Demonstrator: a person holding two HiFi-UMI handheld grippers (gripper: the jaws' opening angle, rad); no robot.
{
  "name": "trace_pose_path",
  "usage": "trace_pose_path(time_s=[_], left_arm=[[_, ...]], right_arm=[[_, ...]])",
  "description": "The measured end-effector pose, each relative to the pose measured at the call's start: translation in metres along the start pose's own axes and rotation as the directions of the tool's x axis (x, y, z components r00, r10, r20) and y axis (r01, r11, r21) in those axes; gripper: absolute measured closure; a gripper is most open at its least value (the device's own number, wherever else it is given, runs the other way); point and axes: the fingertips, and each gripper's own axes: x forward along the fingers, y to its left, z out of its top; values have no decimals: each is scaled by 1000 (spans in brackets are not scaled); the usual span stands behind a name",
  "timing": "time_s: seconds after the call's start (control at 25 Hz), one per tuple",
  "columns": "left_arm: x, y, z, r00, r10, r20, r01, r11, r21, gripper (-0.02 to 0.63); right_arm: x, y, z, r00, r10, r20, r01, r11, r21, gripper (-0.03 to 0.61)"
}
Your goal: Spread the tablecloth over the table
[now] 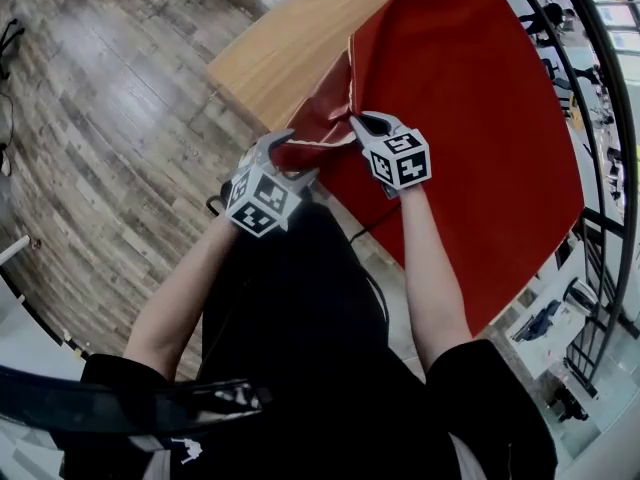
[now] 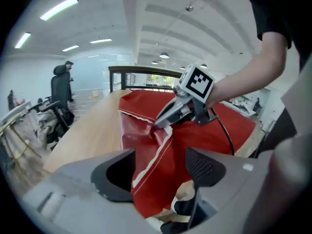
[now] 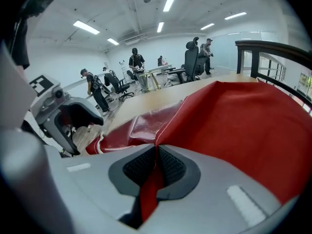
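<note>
A red tablecloth with a white hem covers the right part of a light wooden table, and its near left corner is bunched and folded up. My right gripper is shut on the cloth's edge at that fold; in the right gripper view the red cloth runs pinched between the closed jaws. My left gripper stands just left of it, open. In the left gripper view the hemmed edge of the cloth hangs between the wide jaws without being pressed. The right gripper shows ahead, clamped on the hem.
The table's left part is bare wood. Wood-plank floor lies left of the table. A dark railing runs beyond the far side. Office chairs and people are in the background.
</note>
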Motion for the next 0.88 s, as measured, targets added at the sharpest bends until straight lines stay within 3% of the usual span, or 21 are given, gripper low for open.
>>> trace_pose_path(time_s=[0.12, 0.28, 0.48, 0.56, 0.64, 0.68, 0.76, 0.88], left_arm=[[5, 7, -1, 984, -173, -48, 176, 982, 69, 309], [-5, 5, 7, 928, -363, -81, 369, 926, 82, 367], [7, 5, -9, 858, -453, -244, 491, 862, 128, 419], [16, 7, -18, 843, -448, -299, 502, 854, 136, 462], [19, 10, -23, 849, -419, -322, 483, 863, 150, 575], [17, 11, -21, 858, -402, -319, 466, 871, 154, 598], [7, 13, -13, 886, -362, -290, 414, 899, 144, 598], [-12, 19, -4, 937, -267, -224, 295, 950, 103, 598]], right_arm=[[-2, -6, 0, 1000, -8, 3, 8, 999, 45, 554], [-6, -7, -7, 1000, -12, 4, 12, 998, 68, 553], [-6, -5, -11, 1000, -11, 10, 10, 995, 95, 554], [-5, -7, -9, 1000, -11, 15, 9, 995, 103, 553], [-6, -9, -8, 1000, -11, 23, 9, 994, 107, 554], [-8, -9, -6, 999, -9, 31, 5, 994, 110, 553], [-15, -8, 2, 998, 9, 70, -18, 991, 131, 553], [-27, 0, 32, 977, 54, 206, -100, 971, 218, 554]])
